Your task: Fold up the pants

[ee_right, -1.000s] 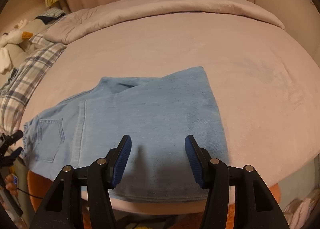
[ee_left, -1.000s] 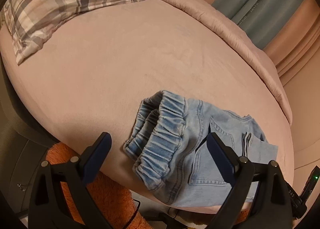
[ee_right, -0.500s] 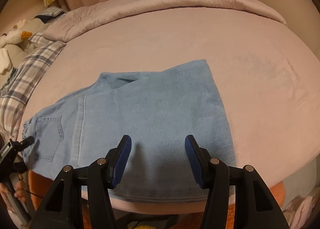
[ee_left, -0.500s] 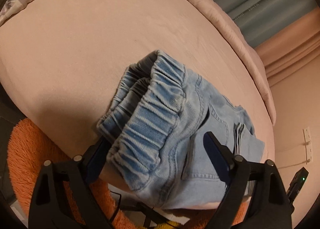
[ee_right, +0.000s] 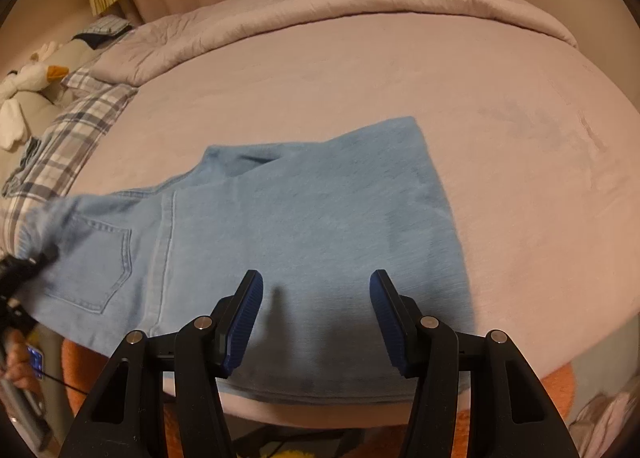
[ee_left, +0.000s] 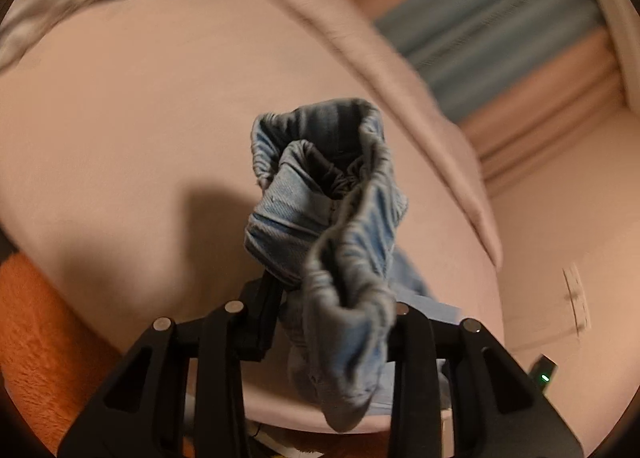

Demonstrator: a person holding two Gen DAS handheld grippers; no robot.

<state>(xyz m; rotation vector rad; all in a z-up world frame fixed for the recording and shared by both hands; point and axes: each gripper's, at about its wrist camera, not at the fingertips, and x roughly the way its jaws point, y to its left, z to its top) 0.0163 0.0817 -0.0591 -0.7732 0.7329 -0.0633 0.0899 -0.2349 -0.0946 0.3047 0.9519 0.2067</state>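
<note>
Left hand-held gripper (ee_left: 332,298) has just been closing and now pinches the elastic waistband (ee_left: 352,258) of the pale denim pants (ee_right: 304,225), bunched up off the pink bed (ee_right: 400,65). Right hand-held gripper (ee_right: 316,322) hangs spread over the flat folded legs, gripping nothing. Beyond, a plaid pillow (ee_right: 76,137).

Warm, dim indoor light casts soft shadows on the bed (ee_right: 400,69); the left wrist view is motion-blurred, the right sharper, both fisheye-bent with dark corners.
</note>
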